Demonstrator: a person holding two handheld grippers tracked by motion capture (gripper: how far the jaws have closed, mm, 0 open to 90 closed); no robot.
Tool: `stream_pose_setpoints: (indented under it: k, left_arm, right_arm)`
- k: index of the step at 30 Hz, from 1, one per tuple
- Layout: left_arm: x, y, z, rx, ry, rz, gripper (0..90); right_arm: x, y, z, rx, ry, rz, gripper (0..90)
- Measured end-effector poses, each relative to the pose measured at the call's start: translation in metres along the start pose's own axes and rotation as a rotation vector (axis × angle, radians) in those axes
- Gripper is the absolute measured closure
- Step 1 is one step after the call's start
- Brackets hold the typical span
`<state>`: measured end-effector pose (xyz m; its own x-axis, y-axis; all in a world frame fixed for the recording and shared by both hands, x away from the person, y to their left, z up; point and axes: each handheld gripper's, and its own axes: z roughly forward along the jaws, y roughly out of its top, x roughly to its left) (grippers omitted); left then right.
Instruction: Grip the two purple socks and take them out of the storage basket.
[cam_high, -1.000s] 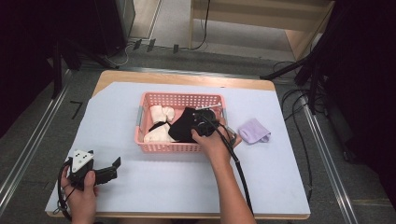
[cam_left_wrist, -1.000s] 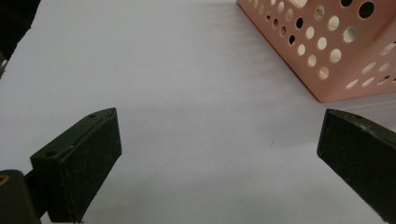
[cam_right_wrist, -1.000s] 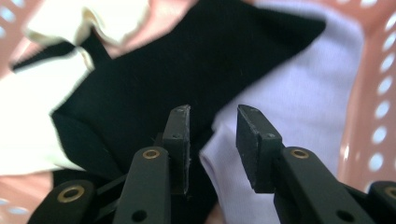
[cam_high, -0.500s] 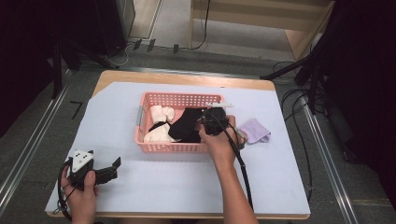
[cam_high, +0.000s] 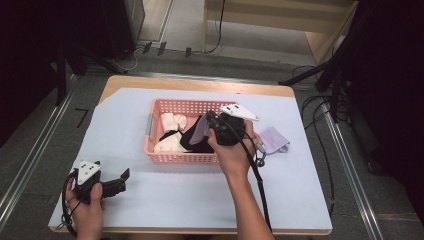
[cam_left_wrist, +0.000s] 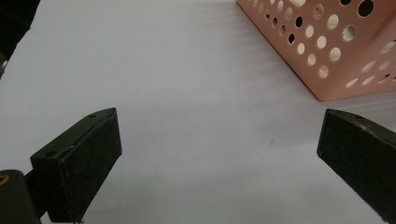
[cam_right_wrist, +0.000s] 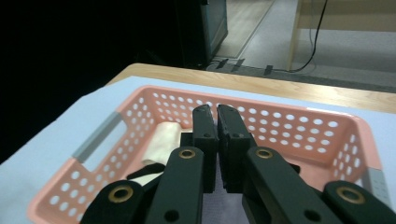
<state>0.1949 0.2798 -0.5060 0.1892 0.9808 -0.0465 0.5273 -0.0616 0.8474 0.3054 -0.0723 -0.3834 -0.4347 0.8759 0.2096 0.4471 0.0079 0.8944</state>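
Right gripper (cam_right_wrist: 217, 116) jaws pressed together above pink basket (cam_right_wrist: 322, 140); held cloth unclear. Left gripper (cam_left_wrist: 219, 154) spread.

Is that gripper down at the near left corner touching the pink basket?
Apart. The high view shows the left gripper on the white sheet, well short of the pink basket; the left gripper view shows bare sheet between its open jaws and the basket's corner.
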Motion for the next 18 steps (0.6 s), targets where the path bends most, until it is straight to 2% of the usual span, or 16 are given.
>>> stream_pose_setpoints:
  k: [4,5,7,8,9,11,12,13,14,16,18]
  left_arm:
    - [0.000,0.000,0.000,-0.002,-0.001,-0.005,0.6]
    - [0.000,0.000,0.000,0.000,-0.001,0.000,0.6]
    - [0.000,0.000,0.000,0.001,-0.002,-0.003,0.6]
    - [0.000,0.000,0.000,0.000,-0.002,-0.003,0.6]
    - [0.000,0.000,0.000,-0.001,-0.002,-0.004,0.6]
    - [0.000,0.000,0.000,0.000,-0.002,-0.004,0.6]
    - [0.000,0.000,0.000,0.001,-0.004,-0.005,0.6]
    - [0.000,0.000,0.000,0.001,-0.004,-0.005,0.6]
    - [0.000,0.000,0.000,0.002,-0.008,-0.007,0.6]
    - [0.001,0.000,0.000,0.005,-0.008,-0.010,0.6]
    - [0.001,0.000,0.000,0.006,-0.008,-0.010,0.6]
  right_arm:
    - [0.005,-0.001,0.009,0.036,-0.006,-0.007,87.3]
    - [0.005,-0.006,0.020,0.076,-0.011,-0.012,87.1]
    - [0.004,-0.010,0.026,0.095,-0.017,-0.012,86.8]
    - [0.005,-0.017,0.038,0.132,-0.023,-0.010,85.7]
    - [0.005,-0.017,0.038,0.132,-0.023,-0.010,85.7]
    - [0.006,-0.024,0.049,0.165,-0.016,-0.004,82.5]
    - [0.008,-0.029,0.060,0.196,-0.007,0.007,77.8]
    - [0.008,-0.029,0.060,0.196,-0.007,0.007,77.8]
    - [0.010,-0.035,0.069,0.229,0.001,0.002,73.9]
    - [0.013,-0.040,0.076,0.268,0.011,0.012,68.5]
    - [0.014,-0.042,0.078,0.278,0.009,0.013,66.4]
